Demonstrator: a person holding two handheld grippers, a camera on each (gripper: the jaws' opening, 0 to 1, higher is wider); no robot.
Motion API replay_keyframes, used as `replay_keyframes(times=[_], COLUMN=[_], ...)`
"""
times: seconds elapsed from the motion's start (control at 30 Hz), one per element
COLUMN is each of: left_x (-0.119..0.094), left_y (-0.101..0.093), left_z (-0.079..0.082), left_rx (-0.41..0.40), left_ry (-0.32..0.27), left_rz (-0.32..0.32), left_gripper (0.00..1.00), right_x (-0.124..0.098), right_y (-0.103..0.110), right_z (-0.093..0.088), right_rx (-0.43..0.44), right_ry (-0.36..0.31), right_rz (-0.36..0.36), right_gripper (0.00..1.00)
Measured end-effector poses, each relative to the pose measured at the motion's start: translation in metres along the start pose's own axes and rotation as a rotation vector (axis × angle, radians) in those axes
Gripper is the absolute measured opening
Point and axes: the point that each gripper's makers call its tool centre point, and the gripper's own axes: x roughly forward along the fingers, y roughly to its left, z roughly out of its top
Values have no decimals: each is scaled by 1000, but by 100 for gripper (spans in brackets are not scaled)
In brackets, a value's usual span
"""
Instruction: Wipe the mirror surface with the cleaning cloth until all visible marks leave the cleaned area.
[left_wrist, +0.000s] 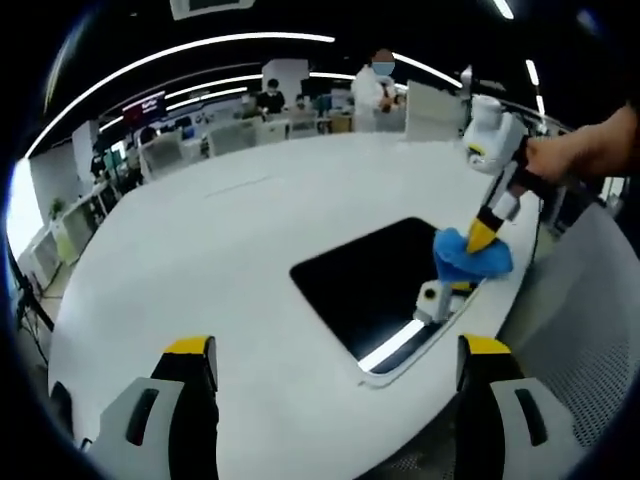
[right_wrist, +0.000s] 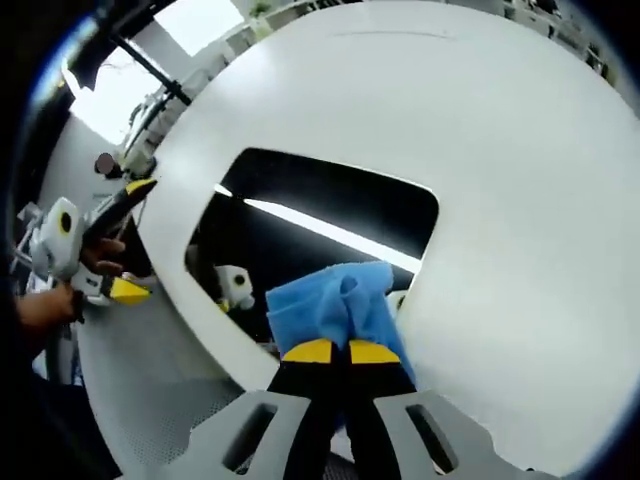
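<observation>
Right gripper view — cloth (right_wrist: 340, 305) btwn jaws

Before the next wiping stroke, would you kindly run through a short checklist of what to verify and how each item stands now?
1. Cloth held: ok. The right gripper is shut on the blue cloth.
2. Cloth on the mirror: ok. The cloth presses on the mirror at its edge nearest the right gripper.
3. Left gripper out of the way: ok. The left gripper is open, holds nothing and stands back from the mirror, above the table.
4. Mirror and cloth in sight: ok, both show in both views.
5. Marks left on the glass: cannot tell; the dark surface reflects ceiling lights.
</observation>
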Motion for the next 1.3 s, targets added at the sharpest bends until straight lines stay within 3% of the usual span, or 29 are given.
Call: replay_keyframes(times=[0.17, 0.3, 0.47, 0.57, 1.3], left_x=[-1, -1, -1, 0, 1], left_y=[1, -1, 4, 0, -7], left_z=[1, 1, -2, -1, 5], left_rx=[11, 22, 17, 31, 44], left_ry=[-5, -3, 8, 0, -26], left_rz=[9, 1, 25, 7, -26], left_gripper=[100, 100, 100, 100, 100], right_x=[4, 7, 8, 10, 12], right_y=[-13, -23, -32, -39, -43], right_z=[26, 44, 58, 66, 70], right_rx=[18, 64, 87, 99, 137], right_ry=[-14, 15, 6, 4, 5], right_rz=[-21, -31, -63, -80, -119], right_gripper=[0, 0, 0, 0, 0])
